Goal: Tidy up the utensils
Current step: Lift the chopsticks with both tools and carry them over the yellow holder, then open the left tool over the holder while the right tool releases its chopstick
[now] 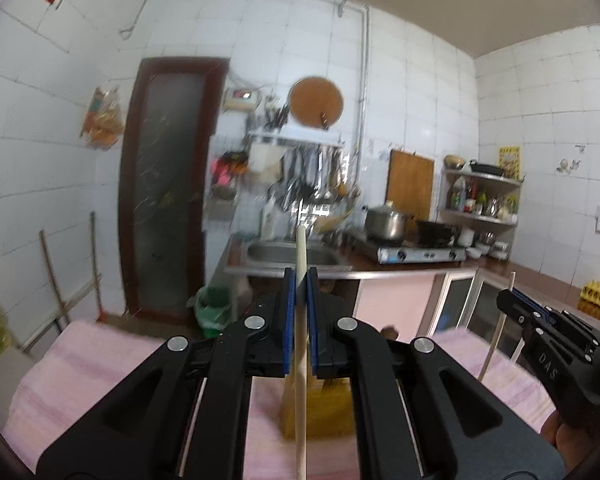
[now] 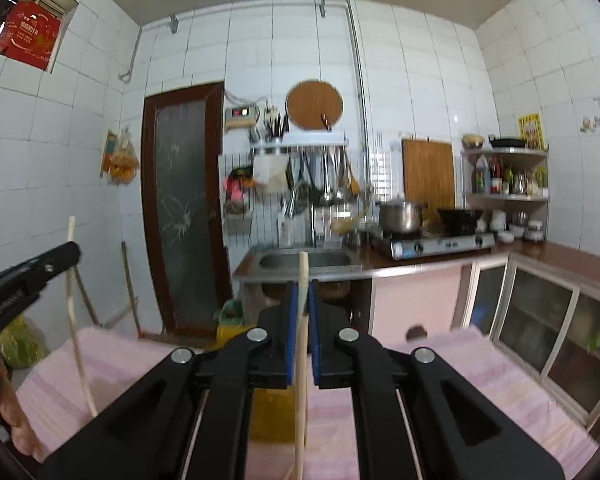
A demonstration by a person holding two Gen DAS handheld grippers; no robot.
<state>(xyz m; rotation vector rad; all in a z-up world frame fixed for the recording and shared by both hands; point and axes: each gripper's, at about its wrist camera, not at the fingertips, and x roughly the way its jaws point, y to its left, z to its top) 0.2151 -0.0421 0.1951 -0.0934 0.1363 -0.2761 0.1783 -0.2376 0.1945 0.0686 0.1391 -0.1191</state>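
My left gripper (image 1: 301,286) is shut on a pale wooden chopstick (image 1: 301,344) held upright above the pink cloth (image 1: 80,364). My right gripper (image 2: 303,294) is shut on a second wooden chopstick (image 2: 301,360), also upright. Each gripper shows in the other's view: the right one (image 1: 508,300) at the right edge with its chopstick (image 1: 496,336), the left one (image 2: 66,254) at the left edge with its chopstick (image 2: 74,312). A yellow-brown holder (image 1: 316,412) stands on the cloth under the left gripper; it also shows under the right gripper (image 2: 270,416).
Behind the cloth-covered table are a steel sink (image 2: 306,260), a gas stove (image 2: 436,244) with a pot, a counter with glass-door cabinets (image 2: 540,320), a brown door (image 2: 184,208) and a green bin (image 1: 214,308).
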